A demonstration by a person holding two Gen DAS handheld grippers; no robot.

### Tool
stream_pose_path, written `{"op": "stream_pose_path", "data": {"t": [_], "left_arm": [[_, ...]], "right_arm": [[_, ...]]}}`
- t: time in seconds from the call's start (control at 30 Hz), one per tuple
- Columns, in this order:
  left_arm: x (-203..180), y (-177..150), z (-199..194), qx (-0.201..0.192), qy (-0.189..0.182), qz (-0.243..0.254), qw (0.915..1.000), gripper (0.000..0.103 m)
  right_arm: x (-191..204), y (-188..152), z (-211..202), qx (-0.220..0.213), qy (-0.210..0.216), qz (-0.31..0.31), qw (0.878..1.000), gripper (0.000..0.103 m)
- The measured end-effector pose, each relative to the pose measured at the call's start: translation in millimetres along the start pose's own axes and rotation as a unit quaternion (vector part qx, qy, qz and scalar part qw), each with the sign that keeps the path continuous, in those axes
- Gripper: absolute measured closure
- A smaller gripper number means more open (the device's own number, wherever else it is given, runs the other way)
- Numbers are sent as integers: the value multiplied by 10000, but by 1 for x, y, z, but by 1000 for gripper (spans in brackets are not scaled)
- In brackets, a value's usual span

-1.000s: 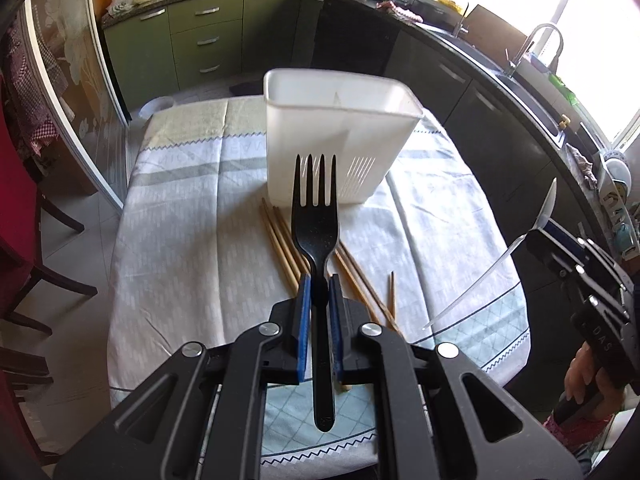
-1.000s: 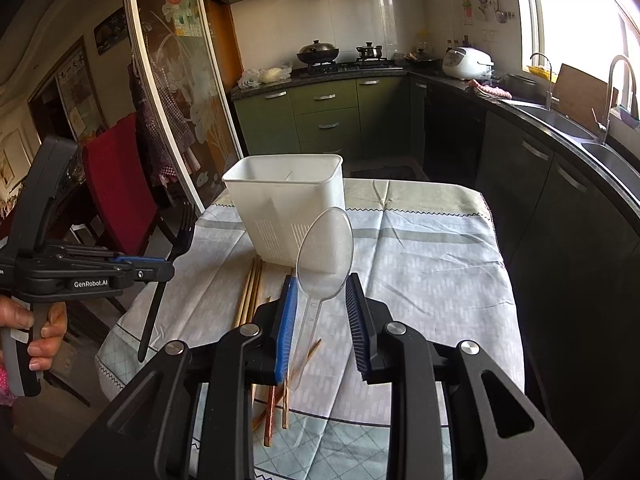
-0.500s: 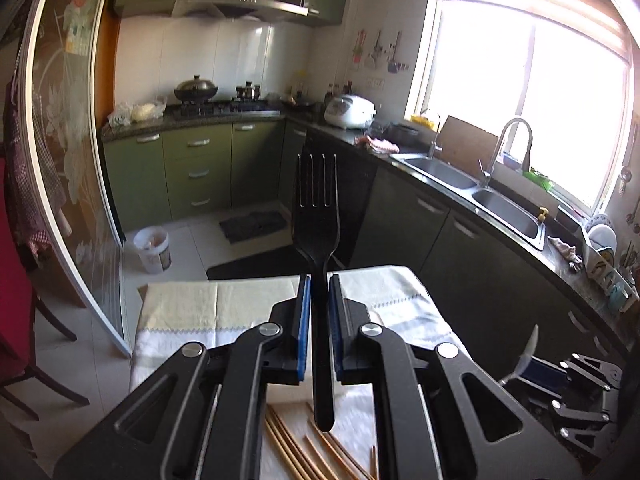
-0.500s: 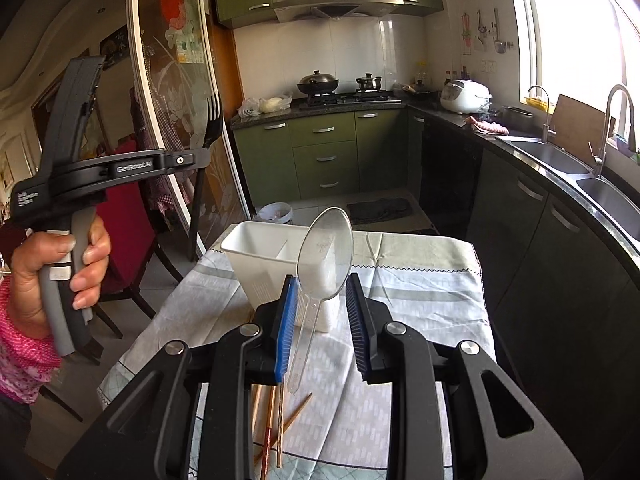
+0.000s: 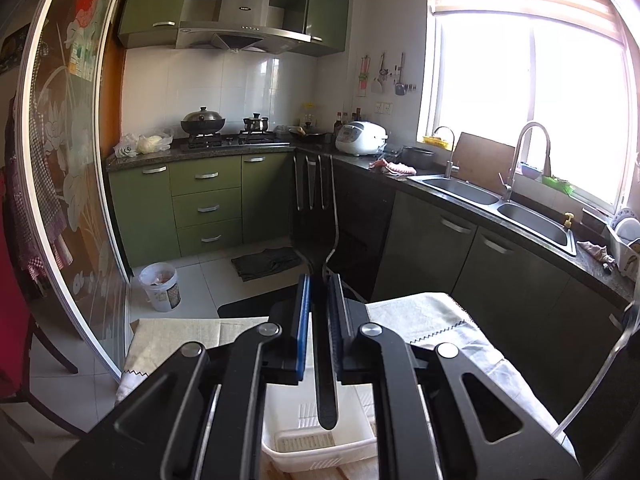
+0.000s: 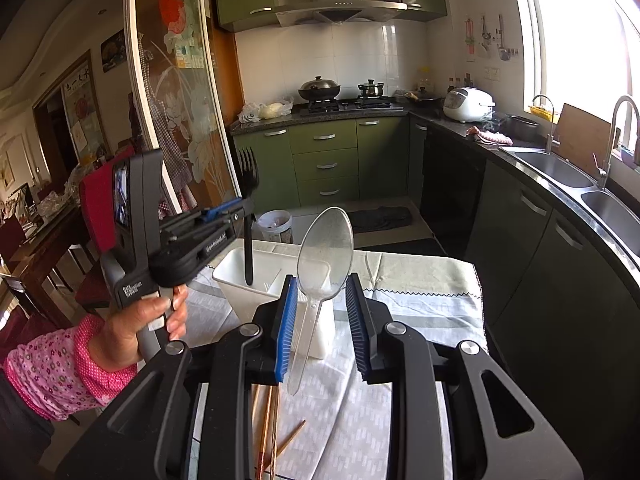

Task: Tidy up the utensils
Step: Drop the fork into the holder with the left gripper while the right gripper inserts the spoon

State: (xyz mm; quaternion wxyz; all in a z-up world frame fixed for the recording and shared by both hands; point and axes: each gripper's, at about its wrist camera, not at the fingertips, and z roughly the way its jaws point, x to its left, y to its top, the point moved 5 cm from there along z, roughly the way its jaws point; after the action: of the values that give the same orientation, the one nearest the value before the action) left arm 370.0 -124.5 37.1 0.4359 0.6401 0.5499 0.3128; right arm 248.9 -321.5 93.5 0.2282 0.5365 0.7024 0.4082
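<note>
Sleeve (image 6: 60,364) of pink floral cloth fills the lower left of the right wrist view, its hand (image 6: 140,320) wrapped round the handle of the left gripper (image 6: 246,210). That gripper is clamped tight on a black fork (image 6: 249,216), tines up, handle end hanging just over the left compartment of the white utensil holder (image 6: 240,284) at frame centre. To the right, in the foreground, the right gripper (image 6: 322,312) holds a clear plastic spoon (image 6: 326,252) upright, bowl on top; its blue pads stand partly apart, and whether both press the thin handle I cannot tell. Wooden chopsticks (image 6: 266,432) lie on the tablecloth (image 6: 420,308) at the bottom centre.

In the left wrist view, the fork (image 5: 320,248) stands between nearly closed pads, above the holder (image 5: 304,440) at the bottom centre.
</note>
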Motion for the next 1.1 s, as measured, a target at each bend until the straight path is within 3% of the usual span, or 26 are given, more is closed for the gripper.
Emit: {"op": "stream_pose_path", "data": {"t": [0.07, 0.2, 0.43, 0.67, 0.8, 1.1], "left_arm": [[1, -8, 2, 41, 37, 72, 10000, 92], [3, -21, 3, 135, -6, 70, 9999, 70], [21, -24, -31, 12, 17, -189, 9998, 70], [35, -35, -65, 87, 88, -164, 9998, 70], [45, -40, -77, 127, 100, -232, 9996, 69], [51, -49, -88, 349, 160, -240, 9990, 66]], "right_arm": [[4, 6, 3, -27, 25, -26, 10000, 77], [11, 21, 9, -100, 88, -34, 9999, 77], [21, 61, 16, -444, 131, -26, 9989, 77], [18, 101, 51, -710, -151, 107, 9973, 77], [18, 95, 83, -572, -419, 24, 9975, 77], [24, 37, 148, 203, -492, -238, 9983, 77]]}}
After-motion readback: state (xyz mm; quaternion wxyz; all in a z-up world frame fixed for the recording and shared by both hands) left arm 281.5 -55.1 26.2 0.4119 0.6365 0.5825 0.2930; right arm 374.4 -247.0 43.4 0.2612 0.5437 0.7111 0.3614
